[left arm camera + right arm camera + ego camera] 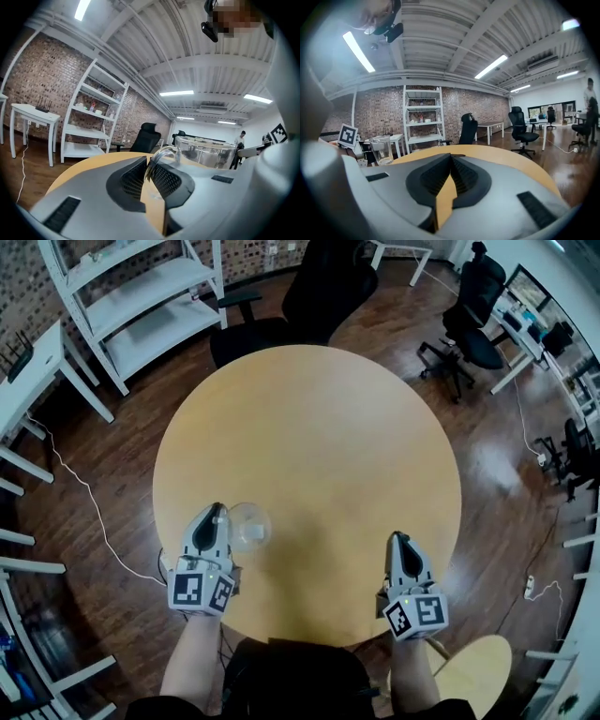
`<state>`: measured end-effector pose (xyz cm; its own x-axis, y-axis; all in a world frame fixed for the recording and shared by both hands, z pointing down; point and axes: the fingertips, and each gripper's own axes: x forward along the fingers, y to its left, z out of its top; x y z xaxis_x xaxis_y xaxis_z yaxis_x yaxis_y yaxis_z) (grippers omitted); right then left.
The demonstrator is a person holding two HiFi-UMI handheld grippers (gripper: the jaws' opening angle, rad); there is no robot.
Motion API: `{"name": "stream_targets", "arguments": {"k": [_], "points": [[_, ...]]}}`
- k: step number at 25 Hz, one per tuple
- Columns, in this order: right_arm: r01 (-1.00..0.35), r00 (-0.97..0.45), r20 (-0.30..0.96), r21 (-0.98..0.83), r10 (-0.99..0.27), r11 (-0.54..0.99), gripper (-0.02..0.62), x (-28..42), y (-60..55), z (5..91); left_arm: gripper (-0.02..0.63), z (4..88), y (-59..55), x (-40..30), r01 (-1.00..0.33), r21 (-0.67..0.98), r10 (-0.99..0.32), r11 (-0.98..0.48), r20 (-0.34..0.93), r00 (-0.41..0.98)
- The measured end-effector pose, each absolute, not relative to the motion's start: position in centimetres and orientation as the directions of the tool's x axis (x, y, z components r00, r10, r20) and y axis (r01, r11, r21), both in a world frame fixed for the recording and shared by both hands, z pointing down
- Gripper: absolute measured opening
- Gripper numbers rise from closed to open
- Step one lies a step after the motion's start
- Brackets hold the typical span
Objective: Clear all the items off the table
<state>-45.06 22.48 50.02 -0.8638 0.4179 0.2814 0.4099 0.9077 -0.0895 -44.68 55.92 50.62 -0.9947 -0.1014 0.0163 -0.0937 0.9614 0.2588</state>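
Left hand-held gripper (217,511) pinches glass mug (249,527); chair (323,287) beyond table (319,437).

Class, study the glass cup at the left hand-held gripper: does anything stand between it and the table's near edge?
Nothing visible does. The left hand-held gripper grips the glass cup by its handle. The table around it is bare wood, with only that gripper itself toward the near edge.
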Motion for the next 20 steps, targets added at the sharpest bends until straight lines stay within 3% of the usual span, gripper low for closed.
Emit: {"name": "stream_targets", "arguments": {"k": [11, 20], "points": [[0.051, -0.995, 0.076, -0.085, 0.058, 0.995, 0.005, -36.2, 9.0, 42.7, 0.014, 42.2, 40.5, -47.0, -0.500, 0.177, -0.485, 0.848, -0.120, -0.866], [-0.247, -0.969, 0.031, -0.082, -0.245, 0.966, 0.004, -21.8, -9.0, 40.1, 0.013, 39.4, 19.0, -40.9, -0.724, 0.179, -0.705, 0.666, -0.166, -0.690]]}}
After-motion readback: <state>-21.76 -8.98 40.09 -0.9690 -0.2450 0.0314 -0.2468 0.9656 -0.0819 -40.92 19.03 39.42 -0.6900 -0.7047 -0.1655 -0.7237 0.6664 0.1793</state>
